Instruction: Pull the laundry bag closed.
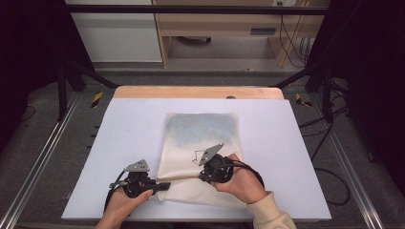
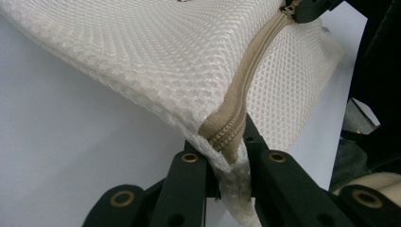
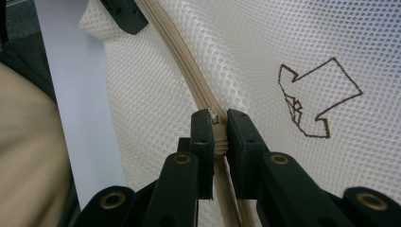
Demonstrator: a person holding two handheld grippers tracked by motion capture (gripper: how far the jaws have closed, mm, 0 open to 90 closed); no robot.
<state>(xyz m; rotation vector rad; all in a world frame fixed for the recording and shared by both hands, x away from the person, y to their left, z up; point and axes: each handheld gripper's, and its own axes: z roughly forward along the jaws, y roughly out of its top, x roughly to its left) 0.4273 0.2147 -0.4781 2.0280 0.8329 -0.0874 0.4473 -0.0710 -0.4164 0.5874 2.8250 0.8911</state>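
A cream mesh bag [image 1: 203, 131] lies flat on the white table cover [image 1: 124, 133], with a brown arrow-like outline [image 3: 317, 97] drawn on it. A beige zipper [image 2: 246, 75] runs along its near edge. My left gripper [image 1: 167, 185] is shut on the bag's near left corner [image 2: 226, 142], right at the zipper's end, and lifts that corner slightly. Farther right along the zipper, my right gripper [image 1: 198, 175] is shut on the zipper pull [image 3: 216, 118]. The left gripper's jaw tip [image 3: 123, 14] shows at the top of the right gripper view.
The table's wooden far edge [image 1: 198, 92] runs behind the cover. Black frame posts [image 1: 62, 86] stand at both sides. Cables [image 1: 329, 181] lie on the grey floor to the right. A wooden cabinet [image 1: 224, 28] stands beyond the table.
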